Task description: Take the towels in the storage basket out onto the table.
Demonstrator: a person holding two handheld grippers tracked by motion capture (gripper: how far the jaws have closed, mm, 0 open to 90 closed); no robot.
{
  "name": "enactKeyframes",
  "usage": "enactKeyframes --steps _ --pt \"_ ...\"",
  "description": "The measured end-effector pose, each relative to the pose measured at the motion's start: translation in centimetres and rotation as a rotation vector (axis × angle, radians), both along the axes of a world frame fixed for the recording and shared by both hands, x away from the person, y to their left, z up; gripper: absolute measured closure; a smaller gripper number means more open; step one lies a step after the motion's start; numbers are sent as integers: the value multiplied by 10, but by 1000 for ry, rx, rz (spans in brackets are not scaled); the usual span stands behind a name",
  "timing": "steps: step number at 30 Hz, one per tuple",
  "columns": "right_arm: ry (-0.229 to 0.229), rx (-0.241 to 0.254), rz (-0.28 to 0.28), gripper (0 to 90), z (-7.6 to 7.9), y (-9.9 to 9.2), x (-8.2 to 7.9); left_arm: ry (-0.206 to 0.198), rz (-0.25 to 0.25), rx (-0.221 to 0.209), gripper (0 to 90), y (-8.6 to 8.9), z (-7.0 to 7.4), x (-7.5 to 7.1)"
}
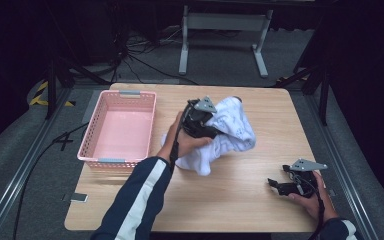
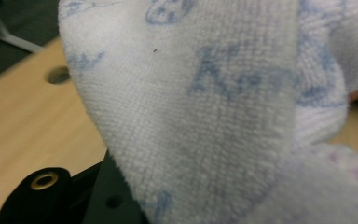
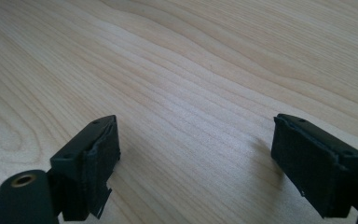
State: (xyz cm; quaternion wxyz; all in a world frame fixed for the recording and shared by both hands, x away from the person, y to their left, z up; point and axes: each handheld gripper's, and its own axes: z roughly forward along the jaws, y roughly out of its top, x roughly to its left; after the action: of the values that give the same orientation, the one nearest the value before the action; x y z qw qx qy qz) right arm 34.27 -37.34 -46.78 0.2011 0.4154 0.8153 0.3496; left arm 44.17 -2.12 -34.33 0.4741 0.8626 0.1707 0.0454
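A white towel with pale blue print (image 1: 232,127) lies bunched on the middle of the wooden table (image 1: 240,205). My left gripper (image 1: 211,121) is pushed into its left side, and the cloth rises in a fold over the jaws, so the gripper looks shut on it. In the left gripper view the towel (image 2: 205,107) hangs right in front of the camera and covers the jaw tips. My right gripper (image 1: 276,184) rests near the table's front right corner. Its pads (image 3: 100,154) stand wide apart over bare wood, open with nothing between them.
A pink plastic basket (image 1: 147,125) with nothing in it stands at the table's left side, just left of the towel. A small round hole (image 2: 58,74) shows in the tabletop. Beyond the far edge stand a metal frame (image 1: 225,35) and floor cables.
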Motion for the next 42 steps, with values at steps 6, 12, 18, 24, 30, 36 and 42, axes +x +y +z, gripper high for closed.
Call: enactKeyframes --steps 6,12,18,24,30,36,42 --pt "2 1 -1 156 0 0 0 49 -136 150 533 -33 -46 -18" --pt "7 -2 11 172 1 -1 -1 8 -64 193 213 -16 -53 -44" --pt "-7 64 24 272 19 1 -5 -61 -40 173 210 35 -40 -77" --pt "-72 152 72 277 51 18 -10 -34 -88 221 206 56 -56 -100" --pt "-64 123 266 269 66 87 -3 14 -93 267 311 59 -95 -115" --pt "46 17 343 323 39 129 16 28 -72 222 317 68 -102 -114" --pt "128 -98 404 758 18 137 11 -6 -16 154 208 89 -96 -120"
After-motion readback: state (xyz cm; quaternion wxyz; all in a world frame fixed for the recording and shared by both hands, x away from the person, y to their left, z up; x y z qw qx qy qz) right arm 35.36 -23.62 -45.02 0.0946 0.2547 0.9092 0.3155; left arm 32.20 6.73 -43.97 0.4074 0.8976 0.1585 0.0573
